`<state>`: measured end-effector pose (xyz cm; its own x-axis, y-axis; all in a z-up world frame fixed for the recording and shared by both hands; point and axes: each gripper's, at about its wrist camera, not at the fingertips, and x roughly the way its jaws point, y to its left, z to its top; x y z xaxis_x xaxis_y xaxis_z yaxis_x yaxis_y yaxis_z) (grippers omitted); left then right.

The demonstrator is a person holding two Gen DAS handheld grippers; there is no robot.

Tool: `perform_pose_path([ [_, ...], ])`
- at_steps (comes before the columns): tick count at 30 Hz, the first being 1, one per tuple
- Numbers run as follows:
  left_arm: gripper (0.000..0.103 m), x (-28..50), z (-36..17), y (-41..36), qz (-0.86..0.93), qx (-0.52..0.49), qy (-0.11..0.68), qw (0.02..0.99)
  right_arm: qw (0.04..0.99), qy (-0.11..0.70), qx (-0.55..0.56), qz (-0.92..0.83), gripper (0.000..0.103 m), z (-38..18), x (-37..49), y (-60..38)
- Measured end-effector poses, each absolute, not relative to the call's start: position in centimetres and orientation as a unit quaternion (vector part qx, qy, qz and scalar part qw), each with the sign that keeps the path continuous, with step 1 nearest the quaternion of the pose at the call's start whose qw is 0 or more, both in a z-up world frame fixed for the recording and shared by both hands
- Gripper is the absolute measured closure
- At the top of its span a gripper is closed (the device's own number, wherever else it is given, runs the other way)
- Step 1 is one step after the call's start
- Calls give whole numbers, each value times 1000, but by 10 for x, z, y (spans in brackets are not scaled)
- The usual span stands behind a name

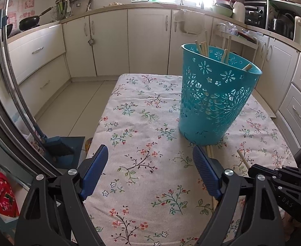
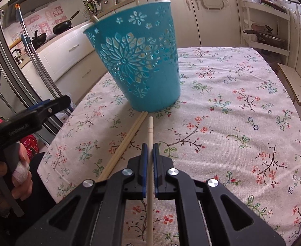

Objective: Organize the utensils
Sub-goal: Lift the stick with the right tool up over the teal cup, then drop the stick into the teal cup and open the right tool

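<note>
My right claw was clenched on a single pale wooden chopstick, its tip reaching toward twelve o'clock, just short of the basket's foot. At about ten o'clock from that claw, a pair of matching wooden chopsticks lay on the floral-clothed table, their far ends touching the base of the tall turquoise perforated plastic basket, which already held several sticks. My left claw hung released and empty over the cloth, the basket at its one o'clock. I judged this the pick-up step: next I would need to lift the stick, tip it upright above the rim and drop it in.
</note>
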<state>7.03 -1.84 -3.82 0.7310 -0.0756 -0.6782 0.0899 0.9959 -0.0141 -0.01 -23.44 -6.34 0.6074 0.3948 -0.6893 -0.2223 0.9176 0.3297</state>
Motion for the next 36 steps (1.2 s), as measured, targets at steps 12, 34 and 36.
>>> perform_pose_path([
  [12,22,70,-43,-17,-42,7,371,928,905,341,157,199,97,-13,-8,-250],
  [34,22,70,-51,-12,-46,-14,384,922,963,102,224,107,97,120,105,-252],
  [36,22,71,-52,-11,-46,-17,386,921,965,111,220,92,97,108,118,-252],
])
